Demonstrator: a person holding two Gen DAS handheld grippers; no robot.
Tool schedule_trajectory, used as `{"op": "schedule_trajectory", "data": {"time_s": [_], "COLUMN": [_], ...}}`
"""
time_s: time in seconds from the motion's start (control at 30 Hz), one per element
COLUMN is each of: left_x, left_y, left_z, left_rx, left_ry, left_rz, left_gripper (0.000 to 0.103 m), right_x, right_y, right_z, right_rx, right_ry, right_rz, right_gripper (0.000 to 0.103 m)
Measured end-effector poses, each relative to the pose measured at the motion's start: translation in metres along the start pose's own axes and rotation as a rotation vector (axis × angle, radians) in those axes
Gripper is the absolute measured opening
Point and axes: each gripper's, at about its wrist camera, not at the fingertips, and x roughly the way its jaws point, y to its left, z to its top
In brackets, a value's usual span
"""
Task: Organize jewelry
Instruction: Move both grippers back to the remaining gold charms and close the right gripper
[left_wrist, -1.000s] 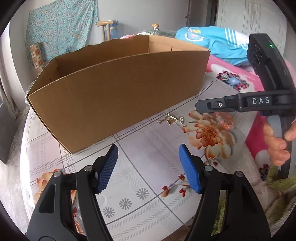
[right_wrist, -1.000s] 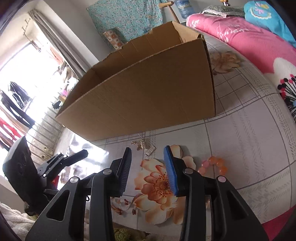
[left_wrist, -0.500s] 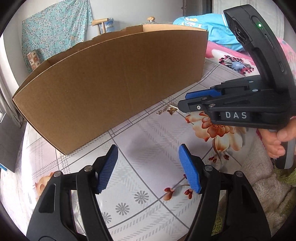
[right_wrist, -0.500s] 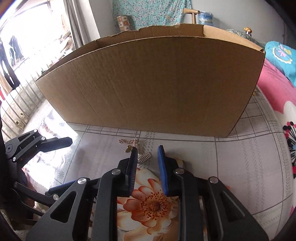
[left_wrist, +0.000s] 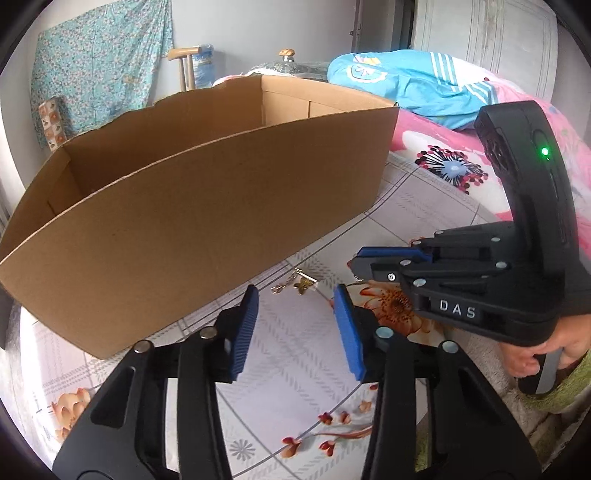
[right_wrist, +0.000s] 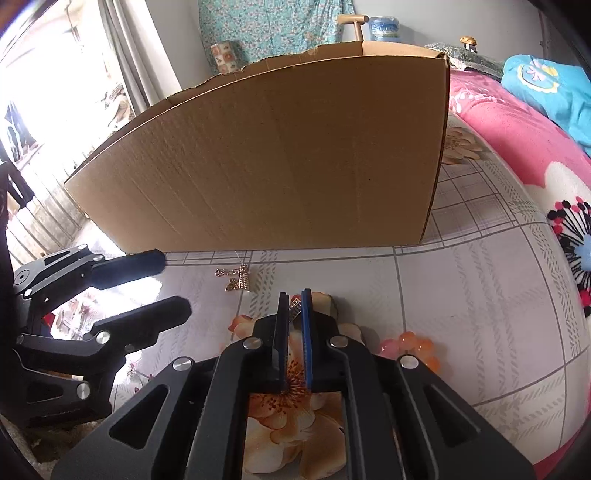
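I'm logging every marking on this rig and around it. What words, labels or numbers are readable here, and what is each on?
"DAS": white letters on the right gripper body, left wrist view.
Water bottle label at the back: too blurred to read.
Blue garment badge: no legible text.
Cardboard box: no print visible.

the cardboard box (right_wrist: 280, 155) stands on the table (right_wrist: 461, 295); before the box lies a butterfly pendant (right_wrist: 232, 285), right of that a bead bracelet (right_wrist: 406, 341).
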Motion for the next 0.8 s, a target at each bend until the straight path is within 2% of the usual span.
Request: {"op": "schedule_trajectory", "data": {"time_s": [0.07,0.1,0.3,0.6,0.7,0.8], "left_x": [0.01,0.015,0.039,0.049,0.049,0.048], "left_y": [-0.001,-0.001,0.004,-0.005,-0.012,-0.014], "left_z": [0.005,0.007,0.014,0.024,0.024,0.024], "left_rx": [-0.017,-0.029,-0.093,-0.039,0.027,0.043], "left_ry": [0.021,0.033,0.112,0.123,0.121,0.12], "left_rz": [-0.028,-0.039,-0.067,0.009,0.063,0.063], "left_gripper": [0.025,0.023,0.021,0.021,0.016,0.011], "right_x": [-0.002,-0.002,-0.009,-0.011,-0.011,-0.012], "right_y": [-0.004,-0.005,-0.016,-0.027,-0.031,-0.035], "right_z": [-0.002,-0.002,-0.013,-0.02,-0.021,-0.023], "right_rx": [0.01,0.015,0.044,0.067,0.074,0.076], "right_ry": [-0.008,-0.011,-0.028,-0.04,-0.043,-0.046], "right_rz": [0.013,0.019,0.064,0.103,0.107,0.11], "right_gripper": [0.007,0.007,0.007,0.006,0.005,0.005]}}
